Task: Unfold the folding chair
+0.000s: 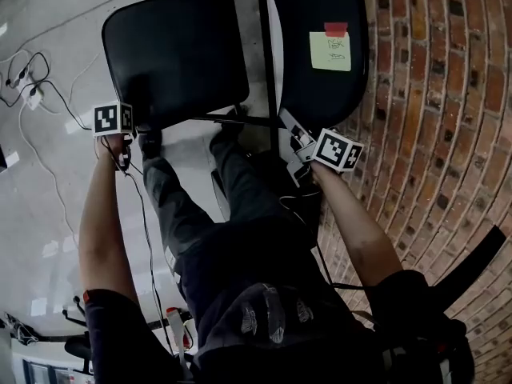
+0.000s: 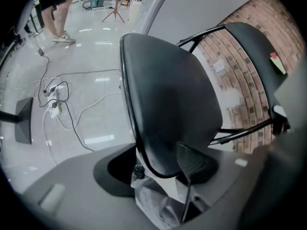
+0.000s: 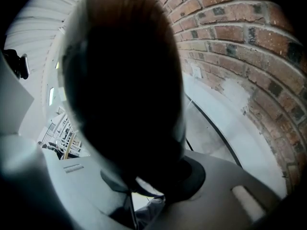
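Note:
The folding chair stands against the wall with its black seat (image 1: 176, 54) tipped toward me and its black backrest (image 1: 320, 46) to the right of it. My left gripper (image 1: 128, 126) is at the seat's near left corner. In the left gripper view the seat (image 2: 168, 95) has its rim between the jaws, and one ribbed pad (image 2: 192, 162) lies on its face; the other pad is hidden behind it. My right gripper (image 1: 290, 128) is shut on the backrest's lower edge, and the backrest (image 3: 124, 80) fills the right gripper view as a dark mass.
A brick wall (image 1: 448, 94) runs close along the right. White cables and a power strip (image 1: 32, 94) lie on the glossy floor at the left. My own legs and shoes (image 1: 152, 144) stand just under the seat. A yellow note (image 1: 330, 51) is stuck on the backrest.

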`<state>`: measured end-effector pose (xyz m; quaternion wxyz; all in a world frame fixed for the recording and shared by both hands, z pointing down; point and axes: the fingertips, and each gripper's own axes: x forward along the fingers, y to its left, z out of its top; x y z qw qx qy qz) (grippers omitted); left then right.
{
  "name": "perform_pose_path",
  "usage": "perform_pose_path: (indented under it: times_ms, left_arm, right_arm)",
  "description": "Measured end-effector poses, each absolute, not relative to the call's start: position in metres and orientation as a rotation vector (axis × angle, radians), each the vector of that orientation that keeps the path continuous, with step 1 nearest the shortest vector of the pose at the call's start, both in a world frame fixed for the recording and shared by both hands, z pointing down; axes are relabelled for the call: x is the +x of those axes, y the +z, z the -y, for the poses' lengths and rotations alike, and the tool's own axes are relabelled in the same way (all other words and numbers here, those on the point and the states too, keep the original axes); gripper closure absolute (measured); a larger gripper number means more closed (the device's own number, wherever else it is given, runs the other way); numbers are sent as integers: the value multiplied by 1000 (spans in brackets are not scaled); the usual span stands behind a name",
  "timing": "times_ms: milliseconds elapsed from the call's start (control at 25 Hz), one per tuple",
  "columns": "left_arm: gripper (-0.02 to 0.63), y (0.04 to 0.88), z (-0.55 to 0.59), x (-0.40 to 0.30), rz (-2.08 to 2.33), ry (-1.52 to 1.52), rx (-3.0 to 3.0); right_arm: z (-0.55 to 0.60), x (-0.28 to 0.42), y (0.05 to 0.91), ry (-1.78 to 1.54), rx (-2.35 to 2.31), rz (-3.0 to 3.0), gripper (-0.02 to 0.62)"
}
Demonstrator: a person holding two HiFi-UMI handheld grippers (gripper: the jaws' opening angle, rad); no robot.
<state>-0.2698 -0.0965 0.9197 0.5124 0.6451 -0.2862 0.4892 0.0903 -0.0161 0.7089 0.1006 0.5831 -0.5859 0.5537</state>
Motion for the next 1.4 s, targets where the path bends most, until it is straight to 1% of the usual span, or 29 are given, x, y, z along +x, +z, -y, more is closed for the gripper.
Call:
perform_pose_path:
  times_ms: [120,200,240,280,400,560,640,720,840,960,1080,1160,1320,1400]
  left_arm:
    - [382,914,98,-270,699,1184,1565]
    - [490,914,104,-274,734,1238,1603]
    - [577,915,107,-277,751,1289,1624]
    - [604,915,107,-280,758,1342,1638]
    - [605,906,105,-283,761,1418,1632]
    - [606,879,120,-312,866,1549,1600]
    - [604,862,128,-315,882,1562,1601]
    - [604,843,140,-306,875,1515,1641]
    - [604,807,163,-299,886,1471,1727]
    - [604,773,185,-299,895,1406,1742]
    - [606,744,209,-302,945,1374,1772]
    - [606,728,217,-297,942,1356,1783]
    - [606,679,240,-274,951,1043,1808]
    - [606,636,265,-281,1122,906,1863]
  right_arm:
    - [16,91,708,1628,1725,1737,479]
    - [17,90,708,1626,1723,1741,479]
    - [17,90,708,1628,1724,1741,479]
    - [17,90,709,1633,1728,1737,479]
    - [16,91,711,1662,1728,1713,471]
    - [13,89,718,1699,1662,1686,453]
    - [8,92,720,1701,1631,1647,423]
    - [1,100,719,1680,1619,1589,373]
    - [-11,115,710,1587,1626,1518,275]
    - [-17,128,695,1483,1632,1499,222]
    - [-23,140,680,1432,1637,1502,182]
    - [-27,147,667,1402,1651,1507,170]
    - [-11,168,630,1331,1766,1559,158]
    - [10,176,601,1231,1826,1629,158]
